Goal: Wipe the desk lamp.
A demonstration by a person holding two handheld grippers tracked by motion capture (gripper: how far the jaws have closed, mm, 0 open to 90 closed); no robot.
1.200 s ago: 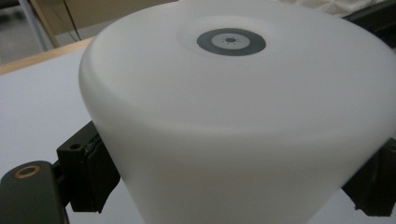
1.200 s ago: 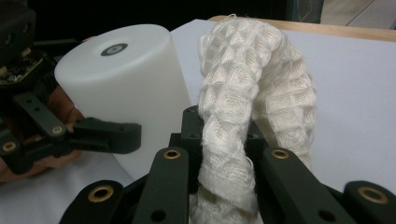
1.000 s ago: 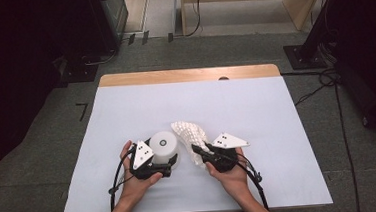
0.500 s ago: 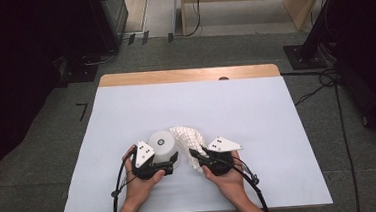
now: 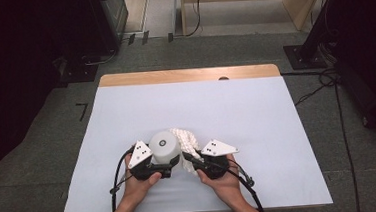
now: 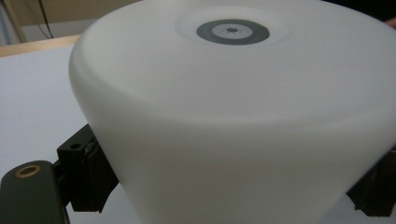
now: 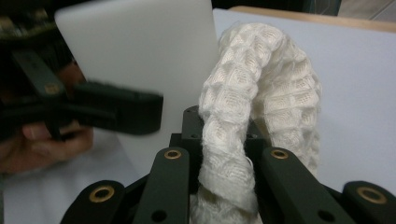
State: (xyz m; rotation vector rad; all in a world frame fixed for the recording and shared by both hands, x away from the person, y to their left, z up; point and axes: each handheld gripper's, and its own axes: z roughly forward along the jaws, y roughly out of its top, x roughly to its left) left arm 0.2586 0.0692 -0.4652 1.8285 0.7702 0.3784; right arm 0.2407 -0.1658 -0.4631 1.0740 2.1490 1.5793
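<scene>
The left tool (image 5: 166, 168) clamps the base of an inverted white cup (image 5: 166, 146), one jaw against each side wall; the cup's closed bottom faces up. The cup stands on the counter (image 5: 257, 116), near its front edge. Just right of the cup, touching its wall, the right tool (image 5: 190, 161) pinches a cream waffle-weave cloth (image 5: 187, 138) between closed jaws.
</scene>
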